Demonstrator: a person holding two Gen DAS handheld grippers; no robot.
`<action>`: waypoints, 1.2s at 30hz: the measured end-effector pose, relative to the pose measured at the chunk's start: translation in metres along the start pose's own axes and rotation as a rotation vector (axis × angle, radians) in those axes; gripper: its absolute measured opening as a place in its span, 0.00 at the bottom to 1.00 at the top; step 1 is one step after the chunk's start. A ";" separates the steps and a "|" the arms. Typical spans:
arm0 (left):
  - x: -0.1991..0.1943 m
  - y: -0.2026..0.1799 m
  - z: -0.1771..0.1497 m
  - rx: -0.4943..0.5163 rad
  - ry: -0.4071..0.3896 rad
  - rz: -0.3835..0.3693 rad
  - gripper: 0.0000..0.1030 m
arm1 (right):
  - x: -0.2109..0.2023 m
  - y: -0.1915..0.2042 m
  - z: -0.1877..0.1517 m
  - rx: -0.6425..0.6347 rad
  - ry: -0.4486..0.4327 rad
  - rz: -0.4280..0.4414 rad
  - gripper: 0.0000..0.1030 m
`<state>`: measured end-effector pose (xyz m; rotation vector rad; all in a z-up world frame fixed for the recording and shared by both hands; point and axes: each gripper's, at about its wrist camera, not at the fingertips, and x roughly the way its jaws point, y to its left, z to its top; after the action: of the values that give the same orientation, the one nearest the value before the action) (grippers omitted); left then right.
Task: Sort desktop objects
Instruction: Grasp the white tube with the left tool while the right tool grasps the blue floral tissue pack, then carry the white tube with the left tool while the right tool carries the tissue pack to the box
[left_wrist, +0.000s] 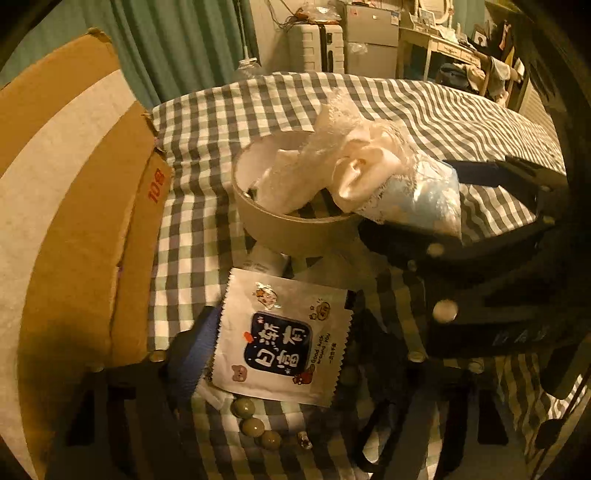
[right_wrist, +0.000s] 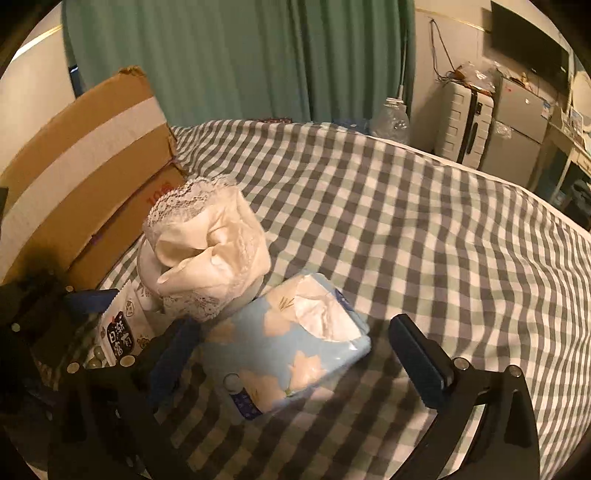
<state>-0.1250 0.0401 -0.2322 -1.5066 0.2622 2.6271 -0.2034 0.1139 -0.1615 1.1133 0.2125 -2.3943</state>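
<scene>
Left wrist view shows a flat white sachet (left_wrist: 282, 338) with a dark printed label lying on the gingham-covered bed (left_wrist: 207, 122), its long axis running from near the camera away toward a round box (left_wrist: 295, 229) stuffed with cream lace cloth (left_wrist: 347, 162). The left gripper (left_wrist: 284, 332) straddles the sachet; its blue-padded fingers (left_wrist: 199, 339) stand apart at either edge, and whether they touch it cannot be told. Three greenish beads (left_wrist: 255, 424) lie just below the sachet. A cardboard carton (left_wrist: 85, 221) stands to the left.

From the right wrist view, the right gripper (right_wrist: 295, 343) has its fingers wide apart around a pale blue tissue pack (right_wrist: 295, 347), which lies diagonally, long axis from lower left to upper right, beside the round box.
</scene>
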 end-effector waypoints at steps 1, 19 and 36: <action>0.001 0.004 0.002 -0.005 -0.001 -0.004 0.66 | 0.001 0.002 -0.001 -0.010 0.001 -0.002 0.99; -0.025 -0.008 0.027 0.066 -0.060 -0.067 0.08 | -0.037 -0.010 0.016 0.095 -0.068 -0.063 0.85; -0.108 -0.002 0.021 0.061 -0.203 -0.128 0.05 | -0.149 -0.008 0.028 0.221 -0.241 -0.079 0.85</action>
<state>-0.0874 0.0459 -0.1289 -1.1854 0.2173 2.6183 -0.1447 0.1656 -0.0313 0.9104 -0.0938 -2.6448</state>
